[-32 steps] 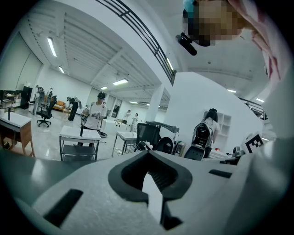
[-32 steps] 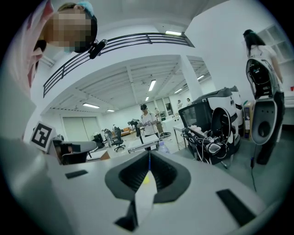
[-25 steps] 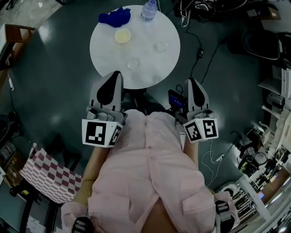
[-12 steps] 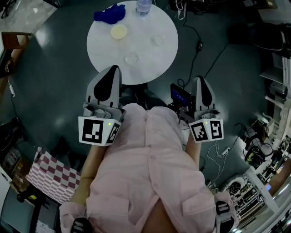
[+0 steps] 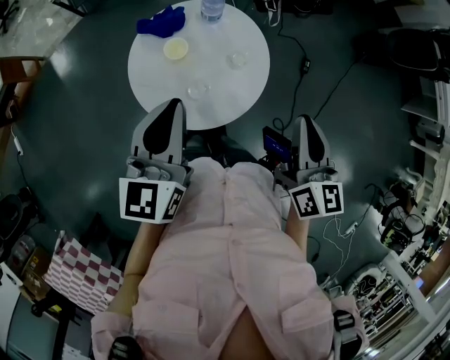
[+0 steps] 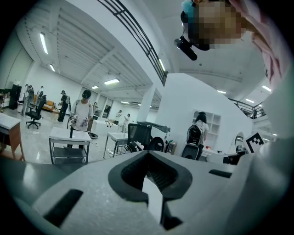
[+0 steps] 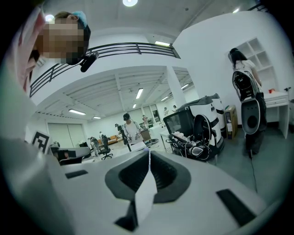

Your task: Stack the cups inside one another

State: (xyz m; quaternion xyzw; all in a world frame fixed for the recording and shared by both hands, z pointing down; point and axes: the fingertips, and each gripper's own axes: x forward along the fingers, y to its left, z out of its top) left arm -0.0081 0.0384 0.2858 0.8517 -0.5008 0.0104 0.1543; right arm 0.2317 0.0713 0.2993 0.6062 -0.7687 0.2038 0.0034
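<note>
Worktop [image 5: 239, 91] drifts upward in my view; 3 cups [image 5: 197, 90] sit apart. Left hand-held gripper [image 5: 173, 107] and right hand-held gripper [image 5: 307, 121] stay together, empty: stacking unstarted.

Table [image 5: 232, 105] front bare, cups [image 5: 176, 48] mid-table, bottle [image 5: 212, 8], cloth [image 5: 162, 21] behind

Round white table [image 5: 160, 79] is standing on the dark floor [image 5: 77, 133]; blue cloth [image 5: 161, 22] is lying crumpled at its far edge; water bottle [image 5: 212, 8] is standing near the cloth; black cable [image 5: 330, 88] is trailing across the floor; checkered fabric [image 5: 79, 274] is sitting well apart from the table.
</note>
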